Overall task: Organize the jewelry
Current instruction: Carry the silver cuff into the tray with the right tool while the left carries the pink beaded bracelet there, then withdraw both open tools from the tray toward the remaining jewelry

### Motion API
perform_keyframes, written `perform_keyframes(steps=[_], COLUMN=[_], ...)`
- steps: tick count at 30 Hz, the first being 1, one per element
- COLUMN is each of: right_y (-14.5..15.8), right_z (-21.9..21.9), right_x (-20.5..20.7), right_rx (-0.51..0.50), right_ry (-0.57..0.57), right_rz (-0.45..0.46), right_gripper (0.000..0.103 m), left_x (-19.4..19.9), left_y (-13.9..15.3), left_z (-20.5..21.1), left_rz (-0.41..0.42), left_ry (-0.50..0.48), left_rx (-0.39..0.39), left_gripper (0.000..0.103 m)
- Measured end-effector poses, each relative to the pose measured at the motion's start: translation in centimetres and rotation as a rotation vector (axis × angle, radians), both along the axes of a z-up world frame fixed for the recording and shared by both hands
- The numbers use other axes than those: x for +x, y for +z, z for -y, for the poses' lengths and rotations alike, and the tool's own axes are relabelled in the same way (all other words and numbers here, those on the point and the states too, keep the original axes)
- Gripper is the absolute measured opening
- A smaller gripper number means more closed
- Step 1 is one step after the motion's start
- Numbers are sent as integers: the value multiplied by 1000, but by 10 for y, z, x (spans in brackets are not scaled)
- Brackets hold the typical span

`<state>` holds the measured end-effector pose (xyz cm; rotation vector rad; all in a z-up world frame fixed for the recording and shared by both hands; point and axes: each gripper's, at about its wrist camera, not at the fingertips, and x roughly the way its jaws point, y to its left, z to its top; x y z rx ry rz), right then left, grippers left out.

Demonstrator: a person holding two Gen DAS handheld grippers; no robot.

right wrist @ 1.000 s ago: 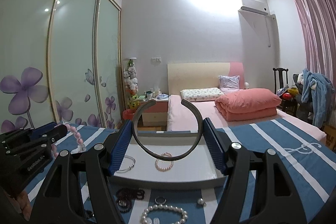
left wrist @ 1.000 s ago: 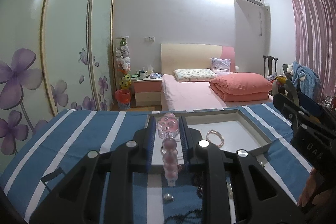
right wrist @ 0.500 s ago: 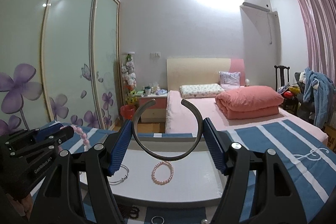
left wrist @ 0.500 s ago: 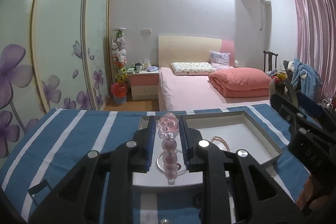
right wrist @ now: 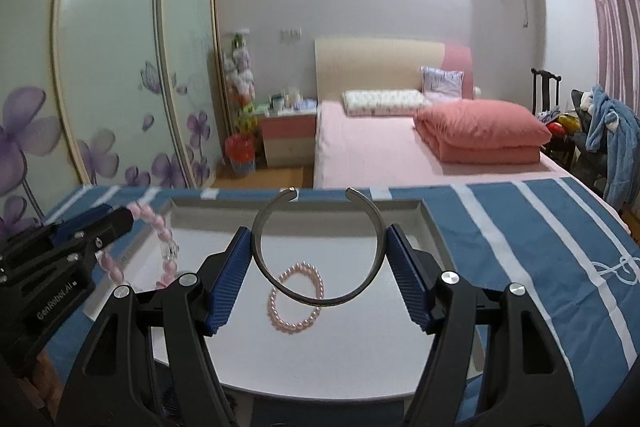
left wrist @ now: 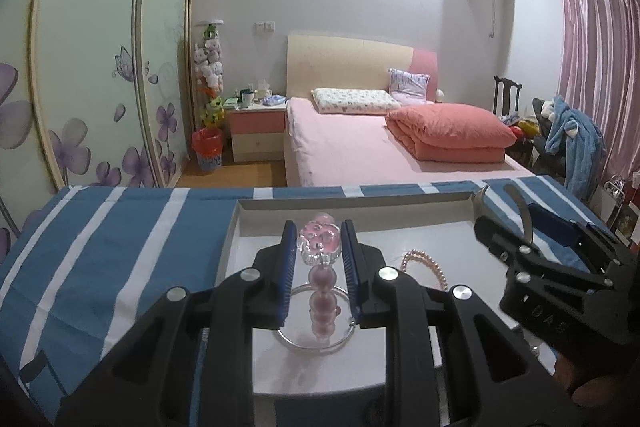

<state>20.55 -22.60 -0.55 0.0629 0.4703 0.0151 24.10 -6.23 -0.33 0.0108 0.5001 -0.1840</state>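
Readable text is found on the gripper bodies only.

Right wrist view: "GenRobot.AI" is printed in pale letters on the black housing of the left gripper [right wrist: 120, 223], low at the left edge of view, well to the left of the right gripper's blue fingers [right wrist: 228, 287]. The line runs slanted upward.

Left wrist view: pale characters are seen upside down on the black body of the right gripper [left wrist: 516, 223], to the right of the left gripper's fingers [left wrist: 288, 267]. Roughly "DAS" or "0A5" is made out; the exact reading cannot be settled.

No other lettering, labels or numbers can be read.
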Motion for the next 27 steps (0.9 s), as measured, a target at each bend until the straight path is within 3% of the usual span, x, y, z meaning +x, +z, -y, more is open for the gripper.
perform_keyframes(steps=[7,9,11,12,27], right_y=[-19,-20,-18,-16,19], right_z=[-2,-3,-1,0,34], right_x=[18,19,16,15,-22], right_rx=[16,21,25,26,40], right_ry=[27,35,35,31,-40], right_rz=[-137,-157,-152,-145,-59], right_gripper=[68,69,73,75,75], left_x=[16,16,15,14,-25], left_y=[-14,-14,-12,-10,20], left_z=[1,1,1,-2,-58], left_rz=[-54,-47,-39,-30,7], left_ry=[-5,-2,4,12,139], left_rx=[5,4,1,-1,-30], left_gripper=[23,30,43,45,45])
